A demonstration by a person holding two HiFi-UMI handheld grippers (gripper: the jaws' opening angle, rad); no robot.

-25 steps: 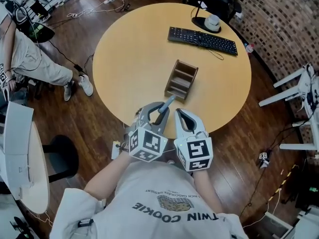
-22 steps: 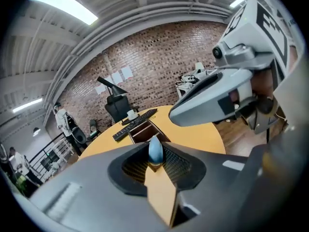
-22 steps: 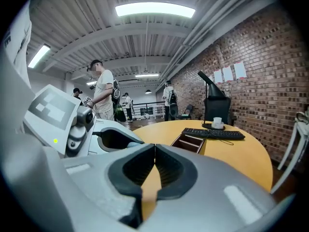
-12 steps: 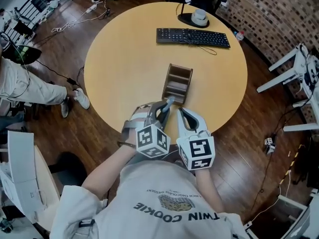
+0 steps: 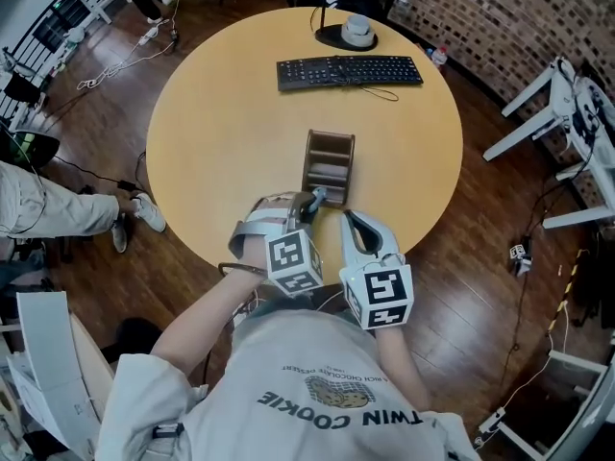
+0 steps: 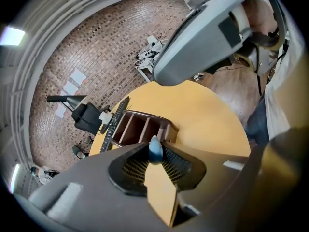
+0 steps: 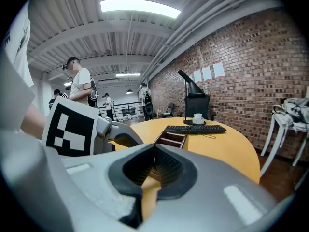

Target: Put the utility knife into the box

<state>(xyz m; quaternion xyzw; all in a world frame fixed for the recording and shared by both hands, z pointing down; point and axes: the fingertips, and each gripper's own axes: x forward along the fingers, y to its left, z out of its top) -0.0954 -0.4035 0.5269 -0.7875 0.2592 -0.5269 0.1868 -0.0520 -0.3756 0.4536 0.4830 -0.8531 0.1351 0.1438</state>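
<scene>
Gripping the utility knife (image 6: 155,151) in the jaws of the left gripper (image 5: 306,211), tip poking toward twelve o'clock at the near wall of the box (image 5: 329,166) on the bench (image 5: 221,133), probably lined up for a compartment; holding the right gripper (image 7: 154,151) at three o'clock, jaws closed on nothing, likely just clear of the path.

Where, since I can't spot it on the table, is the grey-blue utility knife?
In the head view, the utility knife is clamped in the left gripper at the round yellow table's near edge, tip toward the brown wooden box ahead.
</scene>
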